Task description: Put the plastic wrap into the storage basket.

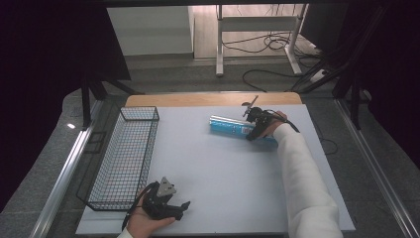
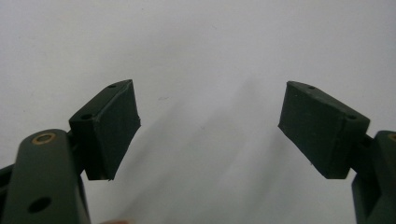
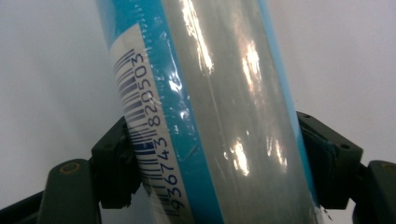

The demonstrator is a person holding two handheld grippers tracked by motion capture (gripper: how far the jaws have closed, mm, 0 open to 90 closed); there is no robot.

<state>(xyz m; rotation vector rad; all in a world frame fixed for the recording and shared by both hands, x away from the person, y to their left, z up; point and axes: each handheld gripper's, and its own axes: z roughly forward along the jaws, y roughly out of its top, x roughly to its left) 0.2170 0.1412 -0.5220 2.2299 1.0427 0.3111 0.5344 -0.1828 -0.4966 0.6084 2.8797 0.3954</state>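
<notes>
— Two things on my tabletop (image 1: 208, 163): left of the blue tube (image 1: 233, 128), a wire basket (image 1: 126, 156).
— The tube?
— Lying flat, far right. My right gripper (image 1: 253, 130) is clamped across it.
— Left one?
— My left gripper (image 1: 173, 206), just beside the basket's near corner, jaws apart, nothing between.

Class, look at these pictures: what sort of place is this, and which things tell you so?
Probably a lab or workshop set up for recording. A plain white table holds a wire basket and a blue tube, with loose cables on the floor behind.
</notes>
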